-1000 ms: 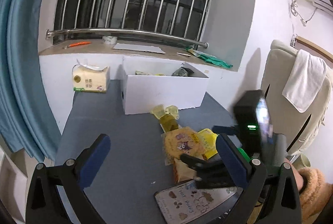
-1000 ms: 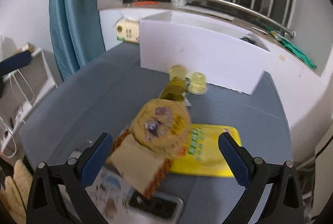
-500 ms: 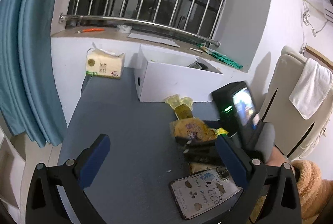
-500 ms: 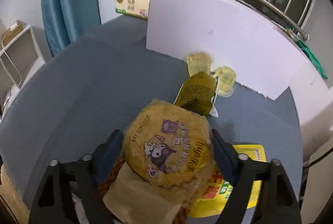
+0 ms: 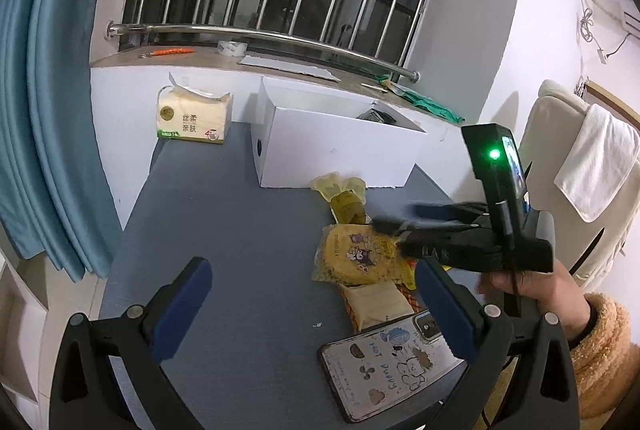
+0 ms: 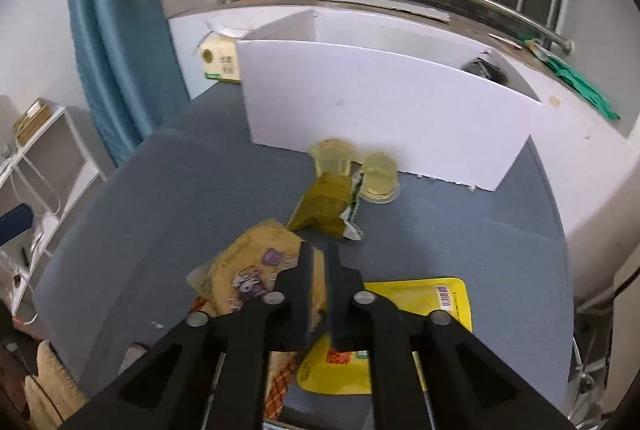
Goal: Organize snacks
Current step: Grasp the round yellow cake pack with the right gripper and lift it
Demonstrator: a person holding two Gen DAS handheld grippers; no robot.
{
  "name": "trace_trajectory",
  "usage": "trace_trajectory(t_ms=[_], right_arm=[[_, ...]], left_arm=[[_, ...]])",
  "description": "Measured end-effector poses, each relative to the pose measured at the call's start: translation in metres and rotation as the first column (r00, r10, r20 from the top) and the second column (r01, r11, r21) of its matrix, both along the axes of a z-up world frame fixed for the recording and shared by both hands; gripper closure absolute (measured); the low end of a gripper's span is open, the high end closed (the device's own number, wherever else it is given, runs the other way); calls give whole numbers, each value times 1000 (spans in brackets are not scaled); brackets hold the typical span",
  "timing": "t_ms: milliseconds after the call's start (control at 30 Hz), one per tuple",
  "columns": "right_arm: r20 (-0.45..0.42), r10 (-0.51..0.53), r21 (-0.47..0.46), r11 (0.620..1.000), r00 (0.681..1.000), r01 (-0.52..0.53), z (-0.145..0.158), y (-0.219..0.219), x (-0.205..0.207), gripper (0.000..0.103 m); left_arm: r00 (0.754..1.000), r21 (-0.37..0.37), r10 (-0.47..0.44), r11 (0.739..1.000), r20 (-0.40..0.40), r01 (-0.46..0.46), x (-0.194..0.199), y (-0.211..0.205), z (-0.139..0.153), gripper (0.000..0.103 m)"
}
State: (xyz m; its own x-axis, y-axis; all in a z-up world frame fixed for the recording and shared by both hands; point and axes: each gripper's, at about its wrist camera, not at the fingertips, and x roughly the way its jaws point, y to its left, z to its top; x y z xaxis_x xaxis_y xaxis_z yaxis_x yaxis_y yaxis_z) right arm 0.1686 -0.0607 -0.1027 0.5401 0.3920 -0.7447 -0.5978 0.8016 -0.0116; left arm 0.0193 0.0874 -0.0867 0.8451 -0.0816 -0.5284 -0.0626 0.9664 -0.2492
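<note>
A round yellow cracker packet point(image 5: 356, 256) point(image 6: 248, 266) with a cartoon print lies on a pile of snacks on the grey table point(image 5: 240, 230). My right gripper point(image 6: 319, 250) point(image 5: 390, 226) is closing, its jaws nearly together and pinching the packet's right edge. Under it lie a flat yellow packet point(image 6: 416, 310) and a beige wrapped snack point(image 5: 376, 306). An olive packet point(image 6: 324, 206) and two jelly cups point(image 6: 378, 178) lie in front of the white box point(image 6: 380, 110). My left gripper point(image 5: 312, 294) is open and holds nothing, near the front left of the pile.
A phone point(image 5: 392, 362) in a cartoon case lies at the table's front edge. A tissue pack point(image 5: 192, 118) stands left of the box by the wall. A blue curtain point(image 5: 52, 110) hangs left; a chair with a towel point(image 5: 596, 162) stands right.
My right gripper went from wide open over the pile to nearly shut on the round packet's edge. The packet now sits left of its fingers. The left gripper stayed open.
</note>
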Motion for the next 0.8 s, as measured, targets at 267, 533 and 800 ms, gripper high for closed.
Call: trace_trajectory(t_ms=[267, 533, 800], right_arm=[[43, 91, -84, 993, 995, -88, -24, 36, -13, 1], [-28, 86, -135, 987, 996, -89, -59, 64, -4, 1], [-40, 110, -79, 991, 993, -112, -54, 63, -3, 23]], left_arm=[[1000, -22, 19, 1000, 4, -19, -4, 10, -3, 0], [1000, -27, 28, 999, 1, -28, -7, 16, -6, 0], [1000, -15, 29, 999, -6, -30, -7, 14, -7, 0]])
